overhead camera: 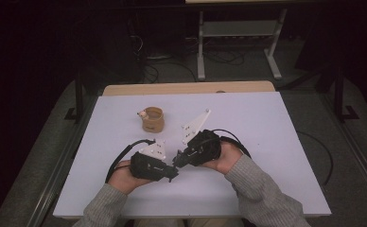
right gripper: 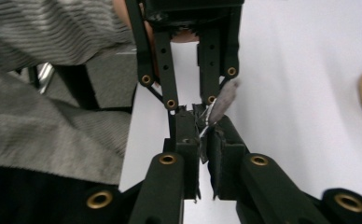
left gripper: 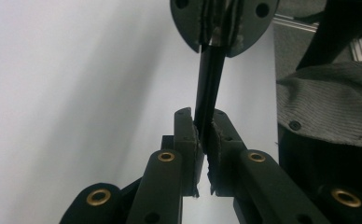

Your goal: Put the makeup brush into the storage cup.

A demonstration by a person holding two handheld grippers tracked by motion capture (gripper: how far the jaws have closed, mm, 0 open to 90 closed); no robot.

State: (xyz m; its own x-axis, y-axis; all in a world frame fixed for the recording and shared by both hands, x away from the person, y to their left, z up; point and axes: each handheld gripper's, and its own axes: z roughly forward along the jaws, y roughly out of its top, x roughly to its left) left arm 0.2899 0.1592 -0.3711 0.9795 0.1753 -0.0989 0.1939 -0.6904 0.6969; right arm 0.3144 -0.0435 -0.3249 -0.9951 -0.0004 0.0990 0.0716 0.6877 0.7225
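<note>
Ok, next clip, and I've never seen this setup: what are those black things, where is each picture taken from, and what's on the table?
No robot here: a person in grey sleeves holds a black hand tool, a gripper with two jaws, in each hand. The wide picture comes from a camera above the person, looking down at the white table. The other two come from cameras riding on the left gripper and the right gripper, each looking along its own jaws. On the table stands a small brown cup. The grippers meet tip to tip, and both are shut on the ends of one thin dark strip stretched between them; what it is I cannot tell.
</note>
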